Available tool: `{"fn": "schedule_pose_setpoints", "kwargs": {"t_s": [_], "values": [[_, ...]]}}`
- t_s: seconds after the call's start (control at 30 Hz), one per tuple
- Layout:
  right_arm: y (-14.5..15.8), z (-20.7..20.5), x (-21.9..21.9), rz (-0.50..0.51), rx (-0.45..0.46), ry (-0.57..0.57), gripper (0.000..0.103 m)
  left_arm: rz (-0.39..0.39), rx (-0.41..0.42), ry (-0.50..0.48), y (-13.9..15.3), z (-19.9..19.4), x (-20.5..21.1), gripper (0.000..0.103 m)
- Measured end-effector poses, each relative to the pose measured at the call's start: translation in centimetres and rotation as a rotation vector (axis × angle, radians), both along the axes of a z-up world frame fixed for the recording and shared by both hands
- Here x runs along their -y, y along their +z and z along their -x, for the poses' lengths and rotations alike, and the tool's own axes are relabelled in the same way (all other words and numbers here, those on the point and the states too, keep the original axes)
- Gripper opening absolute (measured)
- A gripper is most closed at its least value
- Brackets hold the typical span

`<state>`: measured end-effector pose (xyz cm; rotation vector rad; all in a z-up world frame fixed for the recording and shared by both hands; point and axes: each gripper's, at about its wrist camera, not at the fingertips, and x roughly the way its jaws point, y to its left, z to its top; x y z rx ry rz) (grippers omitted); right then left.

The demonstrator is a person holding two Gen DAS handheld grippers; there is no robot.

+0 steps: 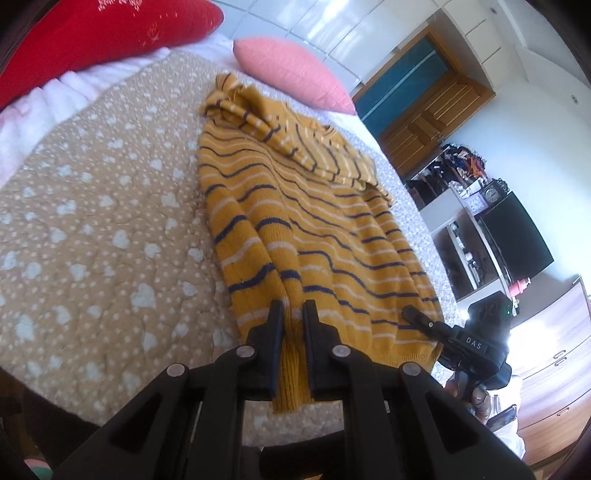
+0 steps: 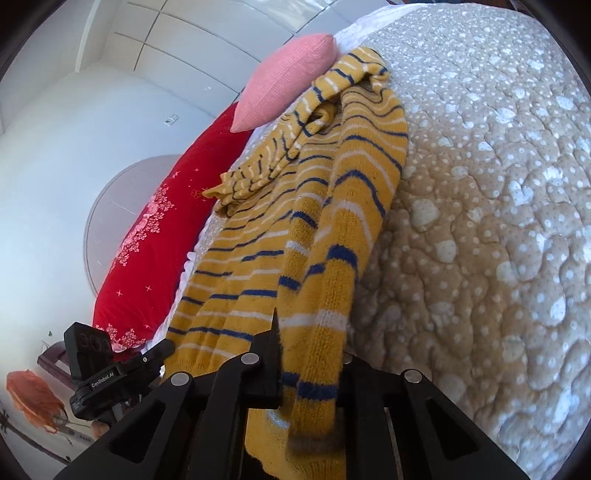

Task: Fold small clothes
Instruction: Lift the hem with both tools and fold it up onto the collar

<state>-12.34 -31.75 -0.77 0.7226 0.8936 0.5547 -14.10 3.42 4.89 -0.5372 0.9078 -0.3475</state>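
Note:
A mustard-yellow knit sweater (image 1: pixel 303 221) with navy and white stripes lies lengthwise on the bed, its sleeves bunched at the far end near the pillows. My left gripper (image 1: pixel 293 314) is shut on the sweater's ribbed hem at the near left corner. My right gripper (image 2: pixel 310 332) is shut on a folded edge of the sweater (image 2: pixel 317 236), which drapes over and hides its right finger. The right gripper also shows in the left wrist view (image 1: pixel 421 317) at the hem's right corner. The left gripper shows in the right wrist view (image 2: pixel 159 350) at lower left.
The bed has a tan quilt (image 1: pixel 92 221) with white hearts and dots. A pink pillow (image 1: pixel 291 70) and a red pillow (image 1: pixel 103 33) lie at the head. A wardrobe, shelves and a dark TV (image 1: pixel 517 236) stand to the right of the bed.

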Motion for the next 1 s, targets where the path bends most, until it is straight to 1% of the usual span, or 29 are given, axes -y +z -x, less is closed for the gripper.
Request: {"fn": "schedule_pose_setpoints", "kwargs": {"t_s": [0.07,0.1,0.13,0.17,0.23,0.3,0.37,0.5,0.53,0.57,0.6,0.67,0.7,0.73,0.8,0.87,0.9,1.0], "values": [[0.4,0.8,0.3,-0.003,0.008,0.007,0.01,0.003,0.012,0.009,0.4,1.1,-0.5,0.008],[0.5,1.4,0.5,-0.003,0.014,0.011,0.01,0.006,0.017,0.011,0.7,1.7,-0.6,0.005],[0.7,1.9,0.7,0.0,0.018,0.014,0.01,0.006,0.02,0.012,0.7,2.0,-0.6,0.005],[0.8,2.5,0.7,0.004,0.021,0.016,0.01,0.006,0.023,0.014,0.9,2.6,-0.8,0.001],[0.9,3.8,1.4,0.008,0.024,0.021,0.009,0.031,0.03,0.006,1.2,3.8,-0.9,0.0],[0.9,5.0,1.7,-0.006,0.018,0.026,0.009,0.017,0.048,0.005,1.8,5.1,-0.9,0.0],[0.7,6.0,1.9,-0.01,0.013,0.034,0.009,-0.014,0.067,0.012,2.2,6.4,-1.1,0.0],[0.1,7.0,2.0,0.018,-0.006,0.035,0.009,-0.041,0.076,0.018,2.2,7.2,-1.8,0.001],[0.0,6.9,1.9,0.018,-0.012,0.031,0.009,-0.058,0.071,0.031,2.0,7.0,-2.0,0.004],[-0.2,6.8,2.0,0.018,-0.019,0.028,0.01,-0.067,0.058,0.043,1.7,6.8,-2.3,0.015],[-0.3,6.7,2.0,0.026,-0.022,0.026,0.01,-0.067,0.049,0.054,1.5,6.7,-2.5,0.031],[-0.3,6.8,1.8,0.054,-0.023,0.023,0.01,-0.062,0.03,0.096,0.9,6.4,-3.1,0.05],[-0.2,6.9,1.7,0.065,-0.018,0.025,0.01,-0.061,0.026,0.109,0.7,6.3,-3.3,0.053],[-0.1,7.0,1.7,0.072,-0.013,0.026,0.01,-0.063,0.02,0.118,0.5,6.0,-3.6,0.054],[-0.1,6.9,1.6,0.077,-0.007,0.027,0.01,-0.071,0.006,0.129,0.1,5.3,-3.9,0.062],[-0.3,6.8,1.5,0.071,-0.011,0.028,0.01,-0.062,0.004,0.131,-0.3,4.7,-4.1,0.069],[-0.4,6.7,1.5,0.072,-0.017,0.028,0.01,-0.061,0.002,0.126,-0.6,4.4,-4.1,0.07],[-0.7,6.5,1.3,0.067,-0.029,0.024,0.01,-0.064,-0.028,0.099,-1.8,2.8,-3.6,0.071]]}}
